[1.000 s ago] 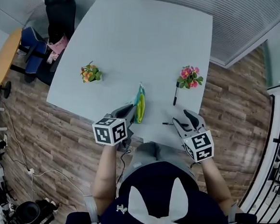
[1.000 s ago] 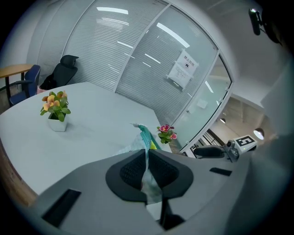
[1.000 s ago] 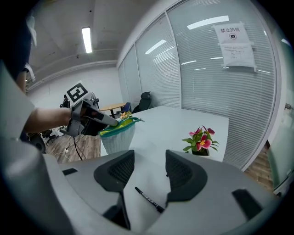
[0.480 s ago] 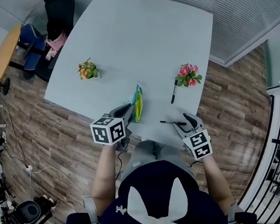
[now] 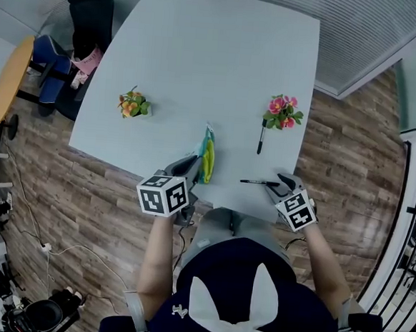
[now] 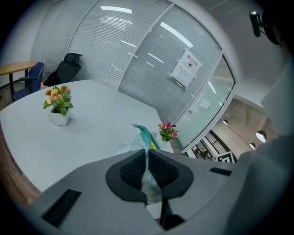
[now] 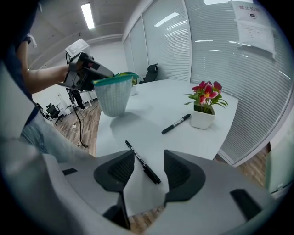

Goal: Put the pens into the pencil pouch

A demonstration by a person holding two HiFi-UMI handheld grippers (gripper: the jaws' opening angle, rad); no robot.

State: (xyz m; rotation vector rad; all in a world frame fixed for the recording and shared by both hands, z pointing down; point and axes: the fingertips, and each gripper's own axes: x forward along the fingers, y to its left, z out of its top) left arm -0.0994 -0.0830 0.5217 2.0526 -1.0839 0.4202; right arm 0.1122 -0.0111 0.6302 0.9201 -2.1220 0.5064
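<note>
A pale mesh pencil pouch (image 5: pixel 207 154) with a teal zip rim and yellow inside stands upright near the table's front edge. My left gripper (image 5: pixel 191 169) is shut on its near edge (image 6: pixel 146 172). The pouch (image 7: pixel 114 94) also shows at the left of the right gripper view, mouth up. A black pen (image 5: pixel 260 181) lies close to the front edge, and my right gripper (image 5: pixel 284 185) is open just above it, the pen (image 7: pixel 143 163) lying between the jaws without touching the pads. A second black pen (image 5: pixel 261 139) lies beside the pink flower pot, also visible as a pen (image 7: pixel 176 124) further out.
A pink flower pot (image 5: pixel 284 114) stands at the table's right, an orange flower pot (image 5: pixel 133 106) at its left. The pale table (image 5: pixel 202 61) ends close to my body; wooden floor lies below. An office chair (image 5: pixel 86 23) and a blue chair (image 5: pixel 47 70) stand beyond the left corner.
My right gripper has come down toward the table and now straddles the near pen. The left gripper and pouch have stayed put.
</note>
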